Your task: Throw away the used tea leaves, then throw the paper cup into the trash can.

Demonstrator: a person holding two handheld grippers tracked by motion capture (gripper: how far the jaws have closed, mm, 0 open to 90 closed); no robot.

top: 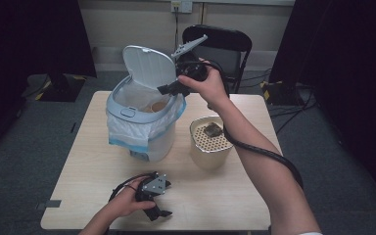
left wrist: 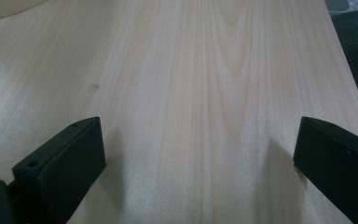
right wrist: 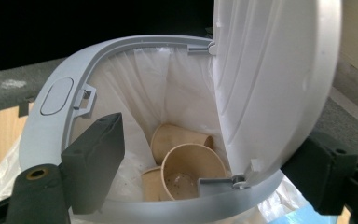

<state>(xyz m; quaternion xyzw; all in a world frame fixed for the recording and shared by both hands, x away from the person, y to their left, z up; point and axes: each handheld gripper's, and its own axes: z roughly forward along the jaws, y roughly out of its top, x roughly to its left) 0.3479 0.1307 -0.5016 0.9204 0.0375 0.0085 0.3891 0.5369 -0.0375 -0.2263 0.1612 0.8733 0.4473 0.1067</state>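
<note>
A white trash bin [top: 144,125] stands on the far left part of the wooden table [top: 225,196], with a thin plastic bag [top: 127,132] folded over its rim. Its lid [top: 149,66] is flipped up, and paper cups [right wrist: 186,163] lie inside at the bottom. The right gripper [top: 169,89] hangs over the bin's mouth, just beside the lid, with its jaws apart and nothing between them. The left gripper [top: 157,211] rests low at the near edge of the table, jaws spread wide and holding nothing. The lid looks light, stiff and smooth, so it may slip. I think the best place to push or pinch it is its top edge, far from the hinge. A cream pot [top: 210,142] with a holey top stands right of the bin.
</note>
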